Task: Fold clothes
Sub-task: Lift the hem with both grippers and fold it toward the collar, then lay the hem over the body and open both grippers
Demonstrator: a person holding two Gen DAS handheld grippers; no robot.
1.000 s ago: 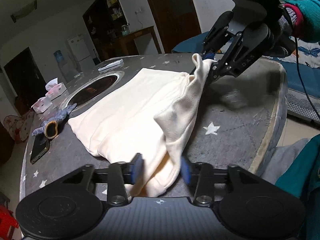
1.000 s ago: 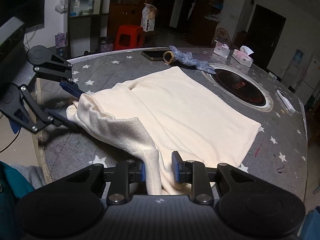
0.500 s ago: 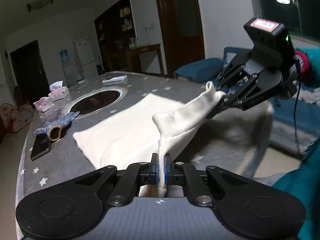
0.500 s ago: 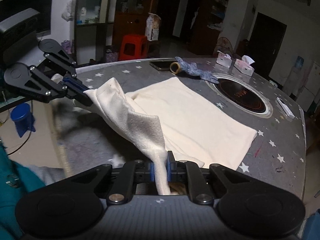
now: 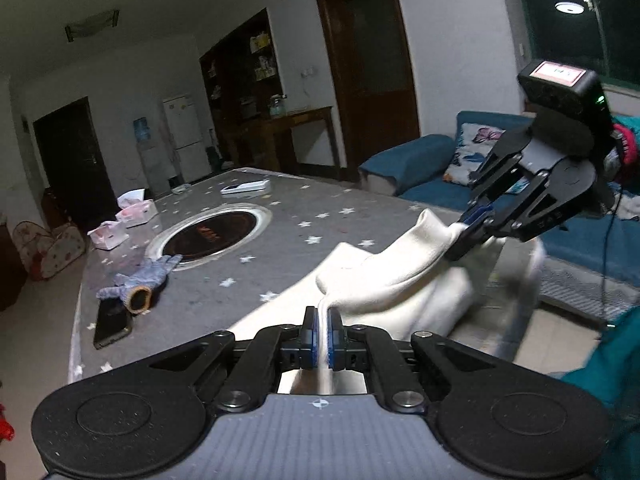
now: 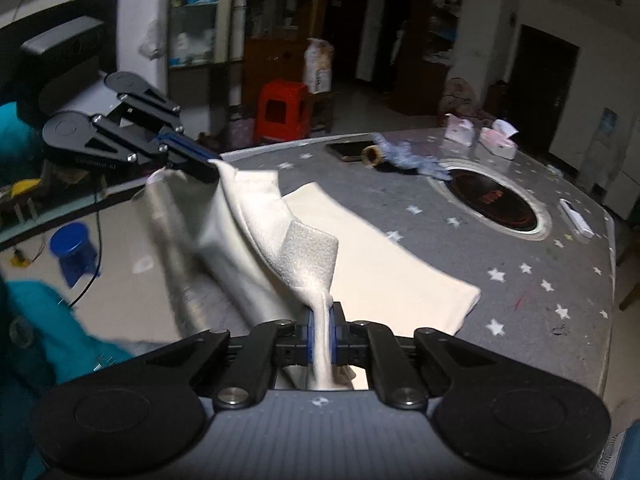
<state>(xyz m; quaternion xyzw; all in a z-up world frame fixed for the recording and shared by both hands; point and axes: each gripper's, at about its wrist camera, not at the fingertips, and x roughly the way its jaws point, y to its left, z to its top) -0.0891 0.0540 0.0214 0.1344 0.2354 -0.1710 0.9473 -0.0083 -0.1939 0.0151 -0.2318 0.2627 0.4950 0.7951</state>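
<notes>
Both the left tongs (image 5: 322,330) and right tongs (image 6: 320,326) pinch the cream garment (image 6: 384,272), its near edge lifted off the tabletop (image 5: 288,232). The far part lies flat toward 12 o'clock. Judging by this, keep the edge taut and level so the fold lands square.

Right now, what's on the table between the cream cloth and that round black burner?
Nothing: in the right wrist view the stretch between the cloth and the burner is bare grey table printed with white stars.

Cream garment (image 6: 372,264), near edge lifted, remainder lying flat.
</notes>
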